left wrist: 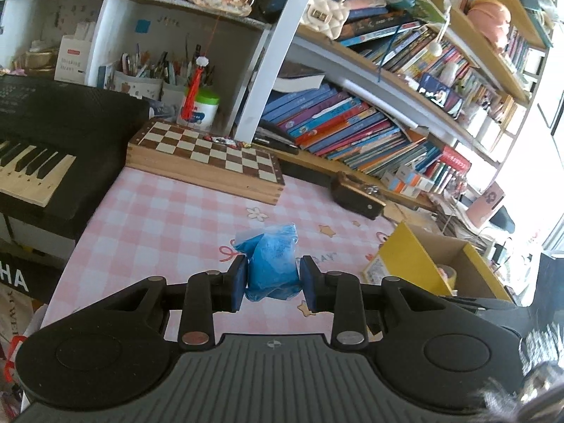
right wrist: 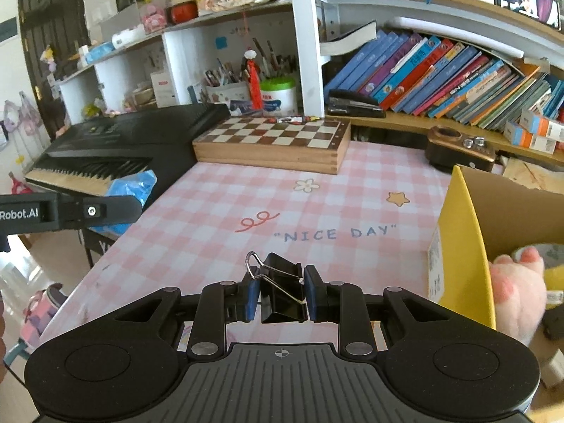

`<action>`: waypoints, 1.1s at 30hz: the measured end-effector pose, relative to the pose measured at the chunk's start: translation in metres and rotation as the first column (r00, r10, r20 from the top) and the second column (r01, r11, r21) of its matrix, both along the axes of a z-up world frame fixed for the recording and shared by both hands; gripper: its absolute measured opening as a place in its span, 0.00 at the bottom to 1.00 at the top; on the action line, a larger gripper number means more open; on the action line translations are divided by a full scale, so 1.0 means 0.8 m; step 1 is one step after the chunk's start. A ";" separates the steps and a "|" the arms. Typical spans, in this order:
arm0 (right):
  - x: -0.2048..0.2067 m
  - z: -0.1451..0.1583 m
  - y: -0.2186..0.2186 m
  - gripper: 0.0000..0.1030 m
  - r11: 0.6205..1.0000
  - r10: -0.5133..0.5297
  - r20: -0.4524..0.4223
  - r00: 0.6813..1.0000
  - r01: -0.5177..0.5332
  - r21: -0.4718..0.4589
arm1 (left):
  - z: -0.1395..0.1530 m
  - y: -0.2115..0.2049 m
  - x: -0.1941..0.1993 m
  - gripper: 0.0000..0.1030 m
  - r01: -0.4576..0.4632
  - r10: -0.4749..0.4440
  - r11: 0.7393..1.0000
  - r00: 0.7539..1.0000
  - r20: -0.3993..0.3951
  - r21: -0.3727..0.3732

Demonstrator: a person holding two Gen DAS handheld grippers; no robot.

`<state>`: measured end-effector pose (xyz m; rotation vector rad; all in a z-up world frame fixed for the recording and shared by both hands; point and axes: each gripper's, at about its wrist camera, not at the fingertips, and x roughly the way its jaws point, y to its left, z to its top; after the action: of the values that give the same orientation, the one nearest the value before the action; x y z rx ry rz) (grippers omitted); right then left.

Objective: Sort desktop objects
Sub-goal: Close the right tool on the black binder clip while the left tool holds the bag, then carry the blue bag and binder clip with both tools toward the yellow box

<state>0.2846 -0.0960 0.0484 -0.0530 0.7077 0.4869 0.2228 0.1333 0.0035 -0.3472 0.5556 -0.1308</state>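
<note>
On the pink checked tabletop, printed with "NICE DAY", most of the surface lies bare, which suggests that the sorting is well along. A black keyboard lines its left edge and a folded wooden chessboard sits at the back, under the bookshelf; both look like fixtures, not things to sort. At the right edge stands an open cardboard box with a yellow flap, already holding a pink plush toy and a roll of tape, so it is probably the bin where loose items go.

The left gripper has its fingers clenched on a crumpled blue plastic bag, squeezed at the waist so the soft film cannot slip out. In the right wrist view the bag is off the cloth, over the keyboard's edge, well apart from the box.

The right gripper has its fingers pressed on a black binder clip, pinched across its folded body with the wire handles left free, a firm hold on a small, hard thing. It hangs above the tabletop's near edge, with the box close by on its right.
</note>
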 end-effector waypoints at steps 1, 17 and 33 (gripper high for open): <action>-0.005 0.002 -0.001 0.25 1.000 -0.002 -0.003 1.000 0.002 0.006 | 0.002 0.000 -0.005 0.29 0.002 -0.002 1.000 1.000 0.004 -0.001; -0.106 0.014 -0.007 0.25 0.997 -0.054 -0.073 0.996 0.058 0.056 | 0.015 0.009 -0.109 0.29 0.055 -0.054 0.998 0.998 0.031 -0.028; -0.208 0.015 -0.012 0.25 0.990 -0.126 -0.062 0.990 0.129 0.052 | 0.002 0.002 -0.203 0.29 0.133 -0.133 0.989 0.991 0.006 -0.062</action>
<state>0.1185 -0.1060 0.0605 0.0588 0.7499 0.3866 0.0604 0.1346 0.0048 -0.3700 0.5734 -0.2777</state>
